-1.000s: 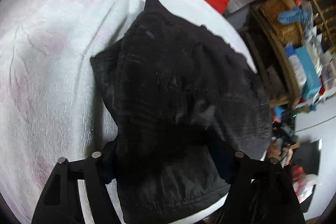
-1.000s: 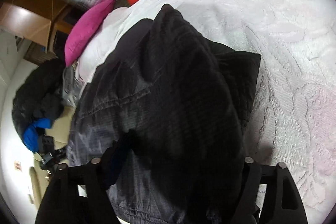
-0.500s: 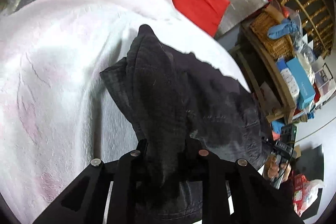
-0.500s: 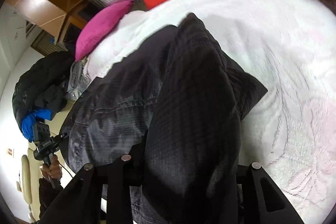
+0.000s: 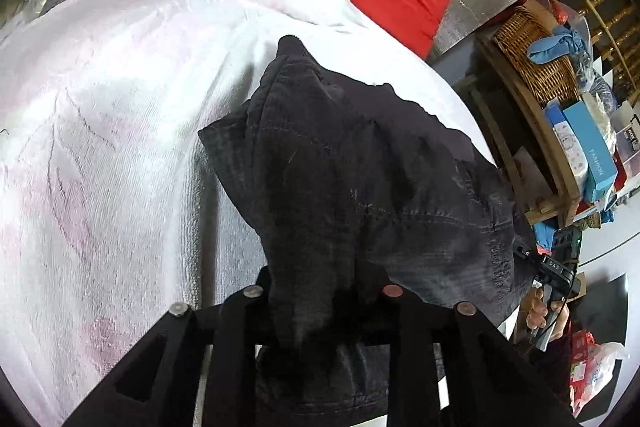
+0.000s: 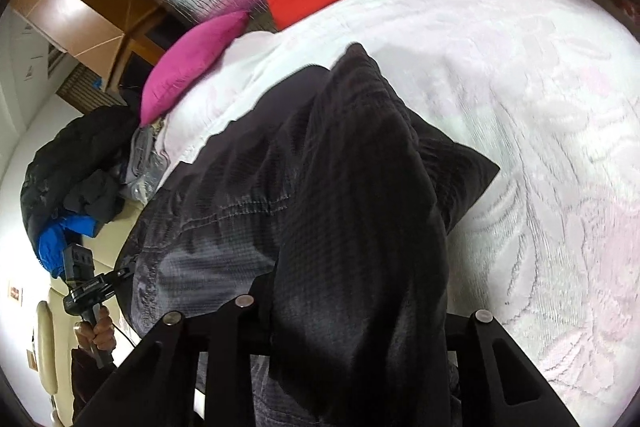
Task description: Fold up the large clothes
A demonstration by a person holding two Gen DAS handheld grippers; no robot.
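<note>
Bright overhead light, bedspread (image 5: 120, 115) overexposed; strong fisheye edge distortion; right view slightly blurred.

Matte black fingers (image 5: 236, 355) (silver round screws), same on right fingers (image 6: 224, 355).

"FASHION" on blue box (image 5: 592, 163)

The left gripper (image 5: 320, 303) reaches forward over the black garment (image 5: 360, 167), its jaws drawn close together and pinching a bunched fold of the cloth — the fabric rises out from between them. The right gripper (image 6: 360, 311) grips the same garment's other side, a thick fold filling the gap between its fingers (image 6: 236, 327), which stand wider. Both point away from the person, toward the garment's far end.
</note>
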